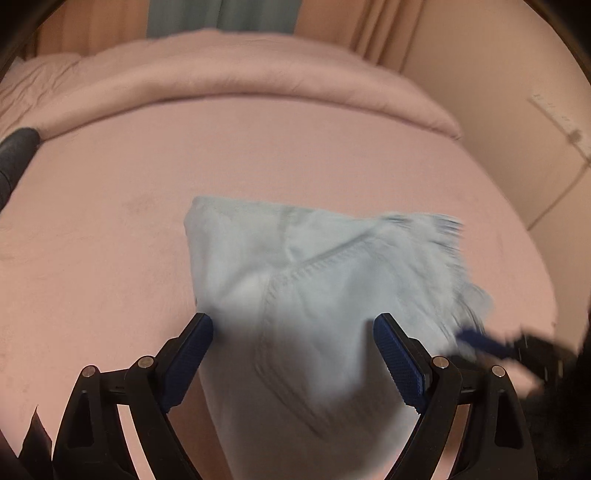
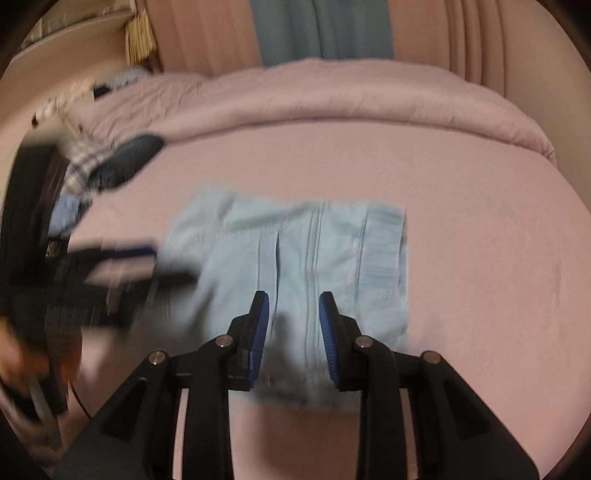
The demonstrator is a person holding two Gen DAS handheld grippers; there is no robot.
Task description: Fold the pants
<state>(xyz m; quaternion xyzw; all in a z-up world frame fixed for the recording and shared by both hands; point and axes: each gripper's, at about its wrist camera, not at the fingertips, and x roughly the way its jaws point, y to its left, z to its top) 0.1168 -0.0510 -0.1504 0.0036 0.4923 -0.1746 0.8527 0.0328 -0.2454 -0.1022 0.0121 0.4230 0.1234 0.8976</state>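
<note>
Light blue pants [image 1: 314, 280] lie folded into a short stack on the pink bed sheet [image 1: 110, 258]. My left gripper [image 1: 293, 321] hovers over their near part, open wide, with the cloth below and between its blue pads and no pad pressing on it. In the right wrist view the pants [image 2: 295, 243] show seams and a fringed hem. My right gripper [image 2: 293, 297] stands over their near edge with a narrow gap between its pads, open, nothing clamped. Each gripper appears blurred in the other's view: the right gripper [image 1: 480, 338] at the pants' frayed side, the left gripper [image 2: 129, 258] at their left side.
A rolled pink duvet [image 2: 332, 103] runs across the back of the bed. A pile of other clothes [image 2: 85, 166], plaid and dark, lies at the left. Curtains [image 2: 321, 29] hang behind. The bed's right edge [image 1: 517, 236] drops to a tiled floor.
</note>
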